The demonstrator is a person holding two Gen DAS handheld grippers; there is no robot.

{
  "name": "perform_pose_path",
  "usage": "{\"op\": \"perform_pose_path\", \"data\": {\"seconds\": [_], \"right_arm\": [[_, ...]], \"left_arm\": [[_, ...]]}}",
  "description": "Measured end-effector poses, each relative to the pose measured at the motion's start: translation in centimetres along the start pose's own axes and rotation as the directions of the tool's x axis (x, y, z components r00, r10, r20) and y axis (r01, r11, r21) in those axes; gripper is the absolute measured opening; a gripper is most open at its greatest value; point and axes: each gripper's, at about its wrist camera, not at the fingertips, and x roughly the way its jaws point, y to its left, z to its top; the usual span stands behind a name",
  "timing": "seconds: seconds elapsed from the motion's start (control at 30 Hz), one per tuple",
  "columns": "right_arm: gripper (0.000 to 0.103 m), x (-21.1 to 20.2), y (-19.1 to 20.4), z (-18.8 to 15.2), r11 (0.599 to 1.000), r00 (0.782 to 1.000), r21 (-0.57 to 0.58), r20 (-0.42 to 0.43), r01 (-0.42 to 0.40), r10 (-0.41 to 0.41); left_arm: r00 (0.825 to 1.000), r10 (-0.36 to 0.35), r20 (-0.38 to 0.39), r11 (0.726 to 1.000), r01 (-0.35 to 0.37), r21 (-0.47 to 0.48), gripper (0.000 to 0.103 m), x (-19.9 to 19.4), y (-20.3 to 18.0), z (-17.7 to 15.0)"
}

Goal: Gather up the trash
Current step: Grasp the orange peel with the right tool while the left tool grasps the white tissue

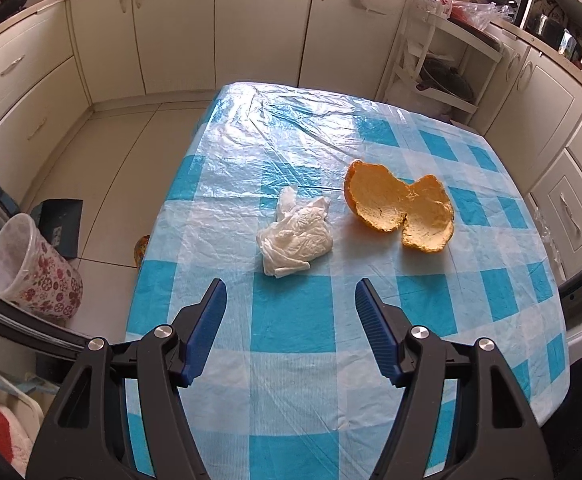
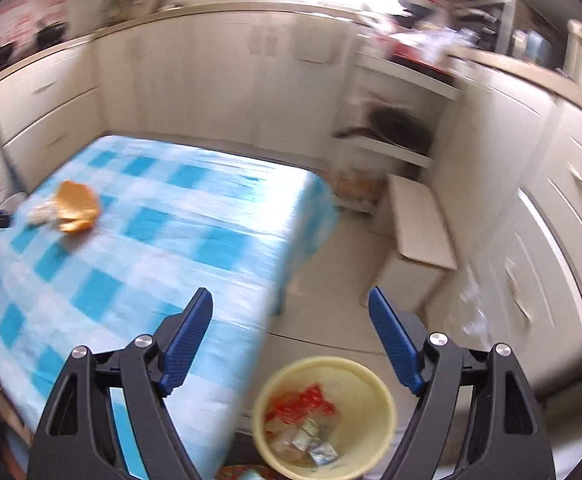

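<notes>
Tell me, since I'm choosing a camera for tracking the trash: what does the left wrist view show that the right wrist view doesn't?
Only the left wrist view shows the floral bin on the floor and the open left hand-held gripper facing the crumpled tissue.

Only the right wrist view shows the yellow bin holding wrappers, below the open right hand-held gripper.

Both show the checked table, the tissue and the orange peel, though the right view is blurred.

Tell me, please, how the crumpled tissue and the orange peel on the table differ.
The crumpled tissue is white, soft and bunched into a wad; the orange peel is orange and lies open like a shell, pale inside up. The peel spreads wider than the tissue. Both lie on the checked tablecloth, apart, ungripped.
</notes>
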Motion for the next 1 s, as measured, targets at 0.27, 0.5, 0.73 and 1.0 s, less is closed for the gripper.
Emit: {"op": "perform_pose_path", "data": {"seconds": [0.27, 0.5, 0.73, 1.0], "right_arm": [[0.083, 7.0, 11.1, 4.7, 0.946, 0.946, 0.027, -0.036, -0.322, 0.323], [0.083, 14.3, 14.2, 5.7, 0.891, 0.908, 0.229, -0.059, -0.392, 0.415], [0.083, 15.1, 15.4, 5.1, 0.873, 0.902, 0.273, -0.035, -0.405, 0.43], [0.022, 15.2, 17.3, 5.2, 0.892, 0.905, 0.218, -0.066, -0.397, 0.419]], "left_arm": [[1.0, -0.006, 0.009, 1.0, 0.005, 0.023, 0.064, 2.1, -1.0, 1.6], [1.0, -0.017, 0.003, 0.999, 0.017, 0.047, 0.064, 3.8, -1.5, 2.5], [0.999, -0.049, -0.02, 0.999, 0.049, 0.013, 0.065, 5.6, -0.9, 2.8], [0.998, -0.056, -0.02, 0.998, 0.057, 0.016, 0.065, 6.1, -1.2, 3.0]]}}
